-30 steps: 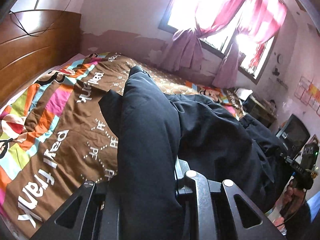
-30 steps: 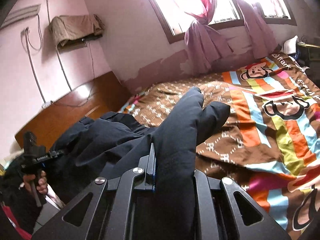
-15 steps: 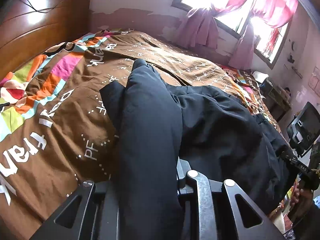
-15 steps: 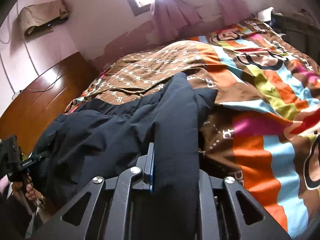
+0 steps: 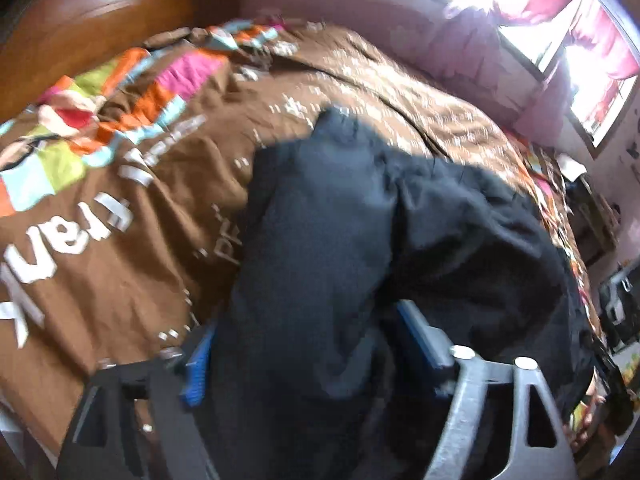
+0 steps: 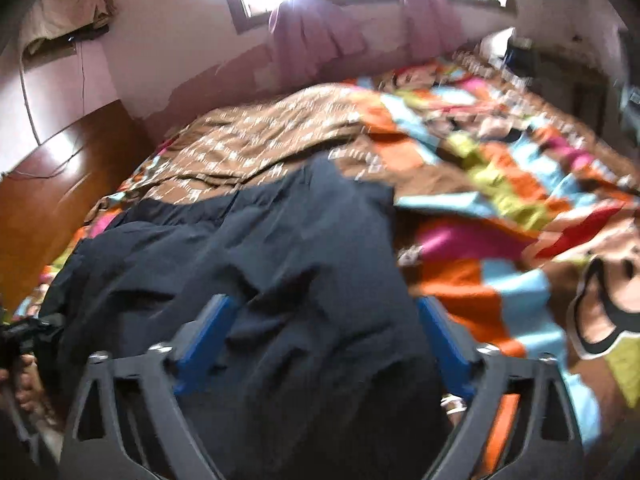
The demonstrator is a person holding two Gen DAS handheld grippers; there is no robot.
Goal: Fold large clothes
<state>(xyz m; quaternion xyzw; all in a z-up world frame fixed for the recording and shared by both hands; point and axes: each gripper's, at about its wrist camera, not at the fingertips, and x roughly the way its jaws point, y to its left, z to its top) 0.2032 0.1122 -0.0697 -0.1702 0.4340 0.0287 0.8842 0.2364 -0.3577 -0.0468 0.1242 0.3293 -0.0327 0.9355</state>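
A large black garment (image 5: pixel 360 220) lies spread on the bed's brown and multicoloured cover (image 5: pixel 120 208). In the left wrist view my left gripper (image 5: pixel 308 344) has its jaws spread wide, blue pads showing on both sides, with black cloth lying loose between them. In the right wrist view the same garment (image 6: pixel 280 248) lies across the cover (image 6: pixel 500 208), and my right gripper (image 6: pixel 324 332) is also spread wide with cloth draped between its blue pads. Both views are motion-blurred.
A wooden headboard (image 5: pixel 80 28) stands at the bed's end and also shows in the right wrist view (image 6: pixel 60 184). Windows with pink curtains (image 6: pixel 320 36) line the far wall. Dark furniture (image 5: pixel 616 304) stands by the bed's right side.
Both grippers have opened: they were shut on garment folds, now the jaws are wide apart. Both have dropped lower toward the bed, and the garment has settled flatter onto the cover.
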